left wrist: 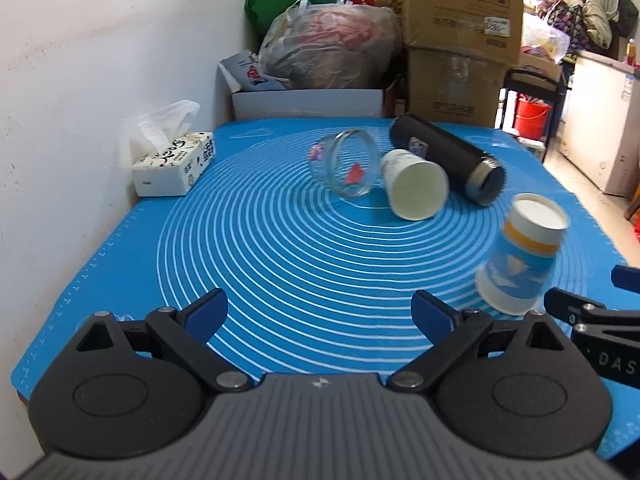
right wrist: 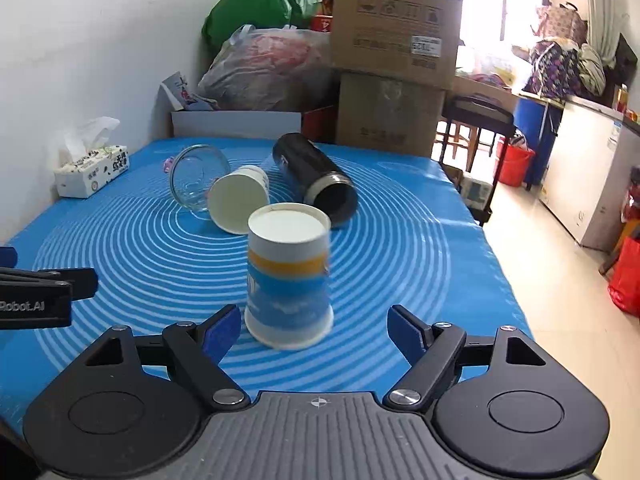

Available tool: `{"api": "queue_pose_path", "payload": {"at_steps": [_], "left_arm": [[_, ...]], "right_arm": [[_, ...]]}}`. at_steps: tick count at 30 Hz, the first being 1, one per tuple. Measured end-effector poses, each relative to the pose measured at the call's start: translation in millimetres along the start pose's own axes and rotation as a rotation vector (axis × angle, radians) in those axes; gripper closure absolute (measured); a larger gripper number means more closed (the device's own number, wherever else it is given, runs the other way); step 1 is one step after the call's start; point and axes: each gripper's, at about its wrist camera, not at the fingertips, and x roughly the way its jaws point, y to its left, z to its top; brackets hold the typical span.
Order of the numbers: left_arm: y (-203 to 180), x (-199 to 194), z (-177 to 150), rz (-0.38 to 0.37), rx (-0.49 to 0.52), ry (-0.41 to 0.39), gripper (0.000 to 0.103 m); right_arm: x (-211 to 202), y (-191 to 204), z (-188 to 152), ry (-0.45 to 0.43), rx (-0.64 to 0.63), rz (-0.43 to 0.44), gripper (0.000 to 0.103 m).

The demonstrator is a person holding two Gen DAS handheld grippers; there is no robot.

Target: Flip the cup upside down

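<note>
- We are in a cluttered storeroom; a blue mat (right wrist: pixel 400 216) printed with white rings covers the table, with stacked cardboard boxes (right wrist: pixel 396 40) and plastic bags (right wrist: pixel 264 64) behind it and a tissue box (right wrist: pixel 92 172) against the wall at the left.
- Four vessels are on the mat; a glass jar (right wrist: pixel 196 180), a white paper cup (right wrist: pixel 240 200) and a black flask (right wrist: pixel 316 176) lie on their sides towards the back, close together.
- The blue paper cup (right wrist: pixel 288 276) stands nearer us, already mouth down with its white base on top; it sits just ahead of our right gripper (right wrist: pixel 314 330), between the lines of the two fingers but touched by neither.
- Our right gripper is released, its jaws wide apart and holding nothing; our left gripper (left wrist: pixel 320 312) is likewise spread and empty over bare mat, with the blue cup off to its right.
- We judge the blue cup done, so the lying white cup would be the likely next thing to turn.
- Paper cups like these should be very light and thin-walled; a hard squeeze would crush them, and a nudge would send them rolling or tipping.
- We would take one across its middle, side to side, with light pressure; the rolled rim is the stiffest part, the open mouth the weakest.
</note>
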Motion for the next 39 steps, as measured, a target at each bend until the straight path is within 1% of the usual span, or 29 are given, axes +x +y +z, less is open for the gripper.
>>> {"api": "queue_pose_path", "payload": {"at_steps": [3, 5, 8, 11, 17, 24, 33, 39], "left_arm": [[-8.0, -14.4, -5.1, -0.022, 0.008, -0.004, 0.006], [-14.4, -24.4, -9.9, -0.041, 0.012, 0.001, 0.006], [-22.1, -38.8, -16.8, -0.062, 0.016, 0.005, 0.006], [-27.9, -52.6, -22.2, -0.076, 0.029, 0.0, 0.006], [-27.0, -73.5, -27.8, -0.081, 0.013, -0.01, 0.006], [-23.3, -91.9, -33.0, -0.067, 0.006, -0.03, 0.006], [-20.4, -101.5, -36.1, -0.064, 0.006, -0.036, 0.006], [-20.1, -103.7, -37.7, -0.066, 0.008, -0.03, 0.006]], "right_arm": [[-21.4, -7.1, -5.7, -0.004, 0.016, 0.005, 0.022], [-35.1, -11.0, -10.5, -0.012, 0.025, 0.005, 0.018], [-50.8, -14.9, -16.7, -0.027, 0.03, -0.004, 0.017], [-64.1, -16.6, -21.3, -0.027, 0.046, 0.021, 0.017], [-87.2, -16.1, -27.5, -0.057, 0.043, 0.038, 0.017], [-113.9, -12.3, -33.0, -0.083, 0.035, 0.044, 0.017], [-129.8, -12.3, -38.1, -0.096, 0.049, 0.039, 0.017], [-131.5, -13.4, -39.7, -0.096, 0.055, 0.041, 0.017]]}}
